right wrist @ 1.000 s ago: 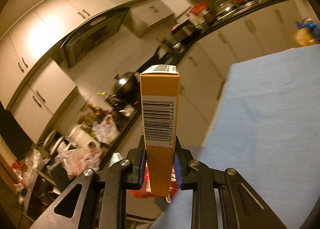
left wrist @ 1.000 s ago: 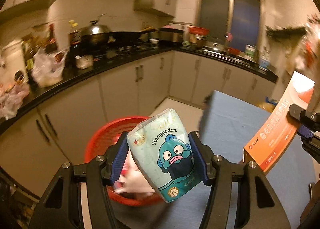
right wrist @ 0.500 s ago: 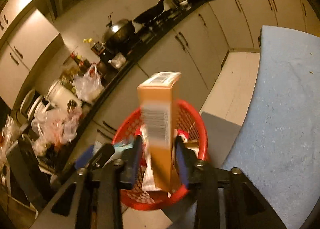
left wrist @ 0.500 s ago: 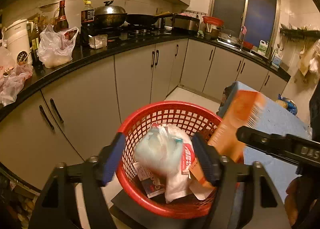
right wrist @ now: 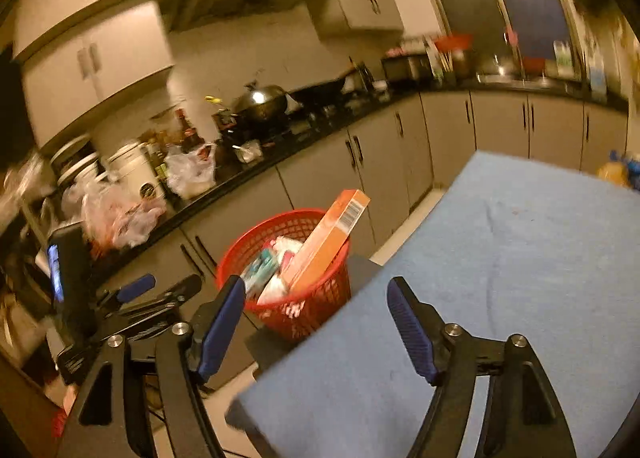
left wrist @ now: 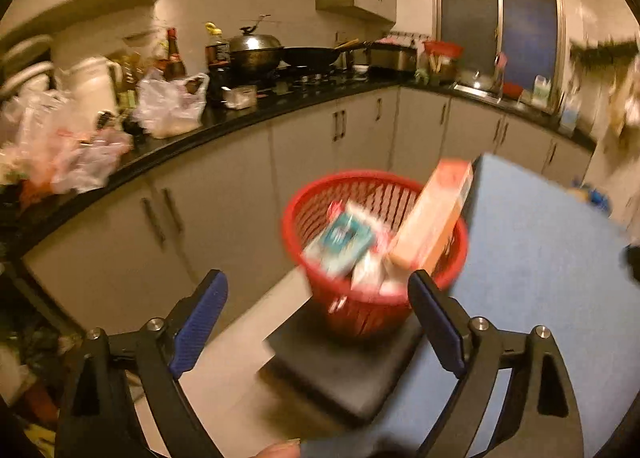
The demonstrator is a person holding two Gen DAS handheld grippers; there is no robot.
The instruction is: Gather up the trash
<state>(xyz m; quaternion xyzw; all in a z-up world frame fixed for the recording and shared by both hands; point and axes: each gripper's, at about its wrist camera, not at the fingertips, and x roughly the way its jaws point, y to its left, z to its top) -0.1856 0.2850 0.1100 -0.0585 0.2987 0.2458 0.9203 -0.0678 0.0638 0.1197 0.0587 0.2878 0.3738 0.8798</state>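
Observation:
A red mesh basket [left wrist: 316, 226] [right wrist: 240, 258] stands on a black stool at the corner of the blue-covered table. Inside it an orange box [left wrist: 432, 222] [right wrist: 326, 242] leans upright against the rim, with a teal tissue pack [left wrist: 344, 242] [right wrist: 262, 268] and other wrappers beside it. My left gripper [left wrist: 316, 318] hangs in front of the basket, its jaws opening, nothing between them. My right gripper [right wrist: 316, 322] is over the table corner, jaws opening too and empty. The left gripper [right wrist: 160, 290] also shows at the left of the right wrist view.
The blue table [left wrist: 540, 258] [right wrist: 500, 278] spreads to the right. A black stool seat [left wrist: 344, 370] carries the basket. A dark counter [left wrist: 240, 118] with bags, bottles, a wok and a kettle runs behind, above grey cabinets [left wrist: 224, 210]. A fingertip [left wrist: 280, 450] shows at the bottom edge.
Both grippers let go of their loads: the tissue pack and the orange box dropped into the red basket. Both pairs of jaws widened, and both hands drew back from the basket.

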